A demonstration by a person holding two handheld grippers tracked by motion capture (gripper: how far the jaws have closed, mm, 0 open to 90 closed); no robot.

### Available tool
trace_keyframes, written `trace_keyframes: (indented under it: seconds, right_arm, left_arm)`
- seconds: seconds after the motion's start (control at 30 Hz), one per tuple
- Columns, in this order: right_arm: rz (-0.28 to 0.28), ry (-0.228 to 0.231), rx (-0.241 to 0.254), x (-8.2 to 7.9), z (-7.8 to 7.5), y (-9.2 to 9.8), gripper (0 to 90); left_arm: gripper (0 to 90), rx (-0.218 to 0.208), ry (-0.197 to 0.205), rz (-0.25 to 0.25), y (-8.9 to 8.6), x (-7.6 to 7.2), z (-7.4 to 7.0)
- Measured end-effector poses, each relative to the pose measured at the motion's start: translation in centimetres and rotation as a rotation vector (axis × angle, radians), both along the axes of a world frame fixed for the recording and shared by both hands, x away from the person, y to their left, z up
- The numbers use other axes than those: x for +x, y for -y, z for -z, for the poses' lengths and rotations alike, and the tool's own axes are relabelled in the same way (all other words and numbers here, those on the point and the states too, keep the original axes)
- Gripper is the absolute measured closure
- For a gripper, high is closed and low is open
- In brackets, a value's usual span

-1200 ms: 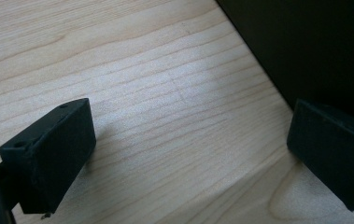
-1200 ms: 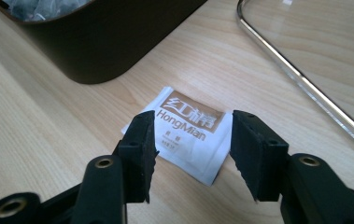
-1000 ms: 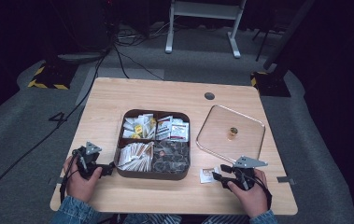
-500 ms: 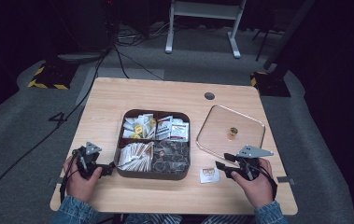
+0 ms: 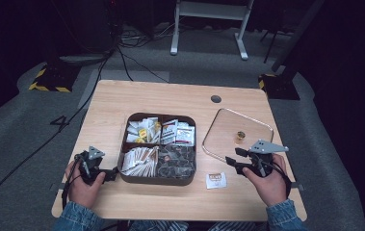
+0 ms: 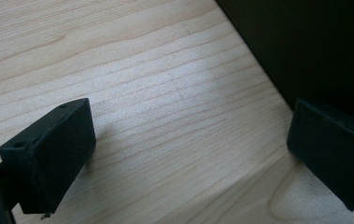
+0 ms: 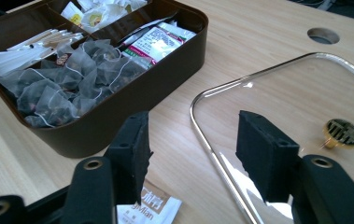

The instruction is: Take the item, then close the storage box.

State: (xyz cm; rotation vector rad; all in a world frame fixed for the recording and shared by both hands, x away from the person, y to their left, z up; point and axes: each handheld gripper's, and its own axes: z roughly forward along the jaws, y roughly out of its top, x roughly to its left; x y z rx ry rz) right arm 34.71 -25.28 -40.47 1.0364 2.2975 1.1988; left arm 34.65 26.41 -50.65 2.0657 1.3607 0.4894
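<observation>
A brown divided box (image 5: 158, 180) holds tea bags, paper sticks and sachets. Its clear lid (image 5: 218, 130) with a gold knob (image 5: 240, 136) lies flat to the right. A small white sachet (image 5: 216, 180) lies on the table in front of the lid. My right gripper (image 5: 233, 161) hovers just right of and above that sachet (image 7: 151, 207). Its jaws have just been opening and nothing is between them (image 7: 193, 144). My left gripper (image 5: 113, 171) rests on the table at the box's left wall (image 6: 315, 46), open and with nothing in it (image 6: 188, 140).
The wooden table (image 5: 170, 98) has a round cable hole (image 5: 215, 99) behind the lid. Cables, a white stand and yellow-black floor markers lie on the dark floor beyond the far edge. The lid's rim (image 7: 212, 140) runs between my right jaws' line of sight.
My right gripper has risen off the table and drifted slightly right and away from the sachet, which stays where it lay. Its jaws stand a little wider. The left gripper has not moved.
</observation>
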Motion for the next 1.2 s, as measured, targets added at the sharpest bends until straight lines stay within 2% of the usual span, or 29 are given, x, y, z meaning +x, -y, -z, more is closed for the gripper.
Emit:
trace_keyframes:
  seconds: [0.07,0.33,0.37,0.53,0.6,0.77,0.87,1.1,1.2]
  right_arm:
    - [-0.004,0.01,-0.023,0.7,-0.6,0.0,44.4]
    - [0.018,0.015,-0.018,2.8,-1.5,0.4,42.0]
    - [0.033,0.016,-0.02,3.6,-1.7,0.8,41.1]
    - [0.07,0.019,-0.03,5.6,-1.9,1.7,39.6]
    - [0.084,0.011,-0.03,6.5,-1.7,2.2,38.6]
    - [0.113,-0.076,0.014,8.5,-0.6,3.2,38.4]
    - [0.132,-0.08,0.014,9.2,-0.3,3.6,37.9]
    - [0.183,-0.063,-0.036,11.3,1.0,4.5,37.0]
    - [0.208,-0.076,-0.053,12.3,2.1,5.0,37.0]
  left_arm:
    - [1.5,0.0,-0.001,0.0,0.0,0.0,0.0]
    - [1.5,0.001,0.0,0.002,0.0,0.0,0.0]
    - [1.5,0.0,0.0,0.0,0.0,0.0,0.0]
    - [1.5,0.0,0.0,0.0,0.0,0.0,0.0]
    - [1.5,0.0,0.0,0.0,0.0,0.0,0.0]
    - [1.5,0.001,0.0,0.002,0.0,0.0,0.0]
    - [1.5,0.001,0.0,0.002,0.0,0.0,0.0]
    - [1.5,0.0,0.0,0.0,0.0,0.0,0.0]
    - [1.5,0.0,0.0,-0.001,0.0,0.0,0.0]
